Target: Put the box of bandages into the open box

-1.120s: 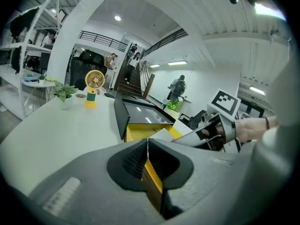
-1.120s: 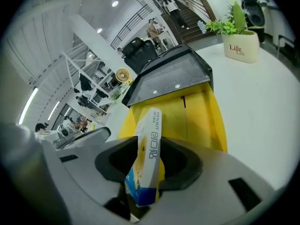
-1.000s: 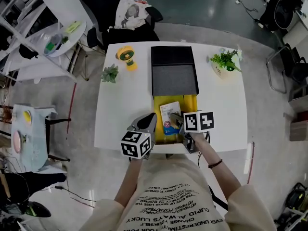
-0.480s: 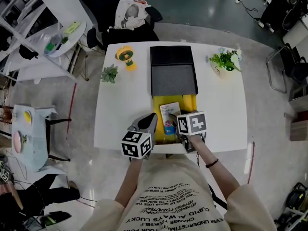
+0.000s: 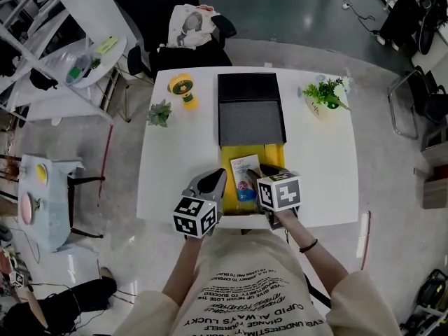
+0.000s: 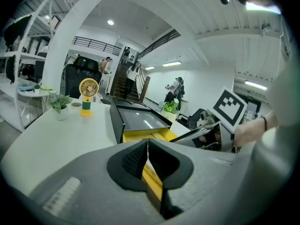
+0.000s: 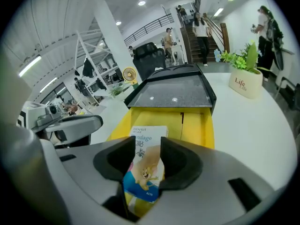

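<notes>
The open box (image 5: 276, 156) has a yellow inside and a black lid (image 5: 250, 107) folded back; it lies at the table's near middle. The box of bandages (image 5: 243, 170), white and blue with a cartoon print, rests tilted inside it. In the right gripper view the box of bandages (image 7: 149, 165) fills the gap of my right gripper (image 7: 147, 144), whose jaws are closing onto its sides. My right gripper (image 5: 257, 177) reaches in from the near right. My left gripper (image 5: 218, 177) is shut on the yellow near-left wall (image 6: 152, 179) of the open box.
A yellow desk fan (image 5: 182, 88) and a small plant (image 5: 159, 113) stand at the table's far left, and a potted plant (image 5: 324, 93) stands at the far right. A chair with clothes (image 5: 192, 23) is behind the table. The near table edge is right under both grippers.
My right gripper has shifted left and a little nearer, over the yellow box's near end. The left gripper keeps its hold on the wall. The bandage box stays inside.
</notes>
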`<state>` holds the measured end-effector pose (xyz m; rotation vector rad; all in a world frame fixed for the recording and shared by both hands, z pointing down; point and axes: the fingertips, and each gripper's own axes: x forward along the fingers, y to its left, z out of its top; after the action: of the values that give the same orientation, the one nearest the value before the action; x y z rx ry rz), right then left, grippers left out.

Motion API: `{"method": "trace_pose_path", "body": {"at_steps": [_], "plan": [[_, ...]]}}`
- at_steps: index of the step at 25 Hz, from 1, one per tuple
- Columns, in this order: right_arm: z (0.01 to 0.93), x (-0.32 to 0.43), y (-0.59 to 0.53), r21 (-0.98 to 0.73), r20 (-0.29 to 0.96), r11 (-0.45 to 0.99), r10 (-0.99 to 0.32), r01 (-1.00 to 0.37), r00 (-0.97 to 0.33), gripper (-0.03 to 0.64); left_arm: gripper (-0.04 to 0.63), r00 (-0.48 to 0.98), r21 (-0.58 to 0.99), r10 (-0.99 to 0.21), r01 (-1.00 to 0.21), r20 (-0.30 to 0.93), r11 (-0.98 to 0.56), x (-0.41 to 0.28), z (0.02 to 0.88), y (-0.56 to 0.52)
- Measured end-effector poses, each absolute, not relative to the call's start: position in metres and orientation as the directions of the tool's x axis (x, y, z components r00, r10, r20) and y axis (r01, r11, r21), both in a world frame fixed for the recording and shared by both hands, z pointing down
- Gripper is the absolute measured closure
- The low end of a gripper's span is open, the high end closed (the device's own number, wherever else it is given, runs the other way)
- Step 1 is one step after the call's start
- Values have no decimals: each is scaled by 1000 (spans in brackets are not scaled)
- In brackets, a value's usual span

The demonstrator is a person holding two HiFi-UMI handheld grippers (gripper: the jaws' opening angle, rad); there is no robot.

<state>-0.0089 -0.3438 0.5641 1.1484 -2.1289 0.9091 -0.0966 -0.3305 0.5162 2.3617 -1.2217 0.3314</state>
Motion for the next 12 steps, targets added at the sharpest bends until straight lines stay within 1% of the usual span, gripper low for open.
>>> {"method": "trace_pose_path", "body": {"at_steps": [1, 6, 12], "plan": [[562, -8, -344, -288, 718, 423, -498, -859, -486, 459, 572, 578, 280, -710, -816, 403, -505, -97, 514, -330], [543, -3, -342, -258, 646, 494, -550, -830, -528, 594, 572, 585, 276, -730, -811, 353, -516, -95, 502, -327], [514, 4, -344, -245, 535, 562, -601, -790, -594, 611, 572, 602, 246, -741, -798, 297, -550, -89, 487, -327]]}}
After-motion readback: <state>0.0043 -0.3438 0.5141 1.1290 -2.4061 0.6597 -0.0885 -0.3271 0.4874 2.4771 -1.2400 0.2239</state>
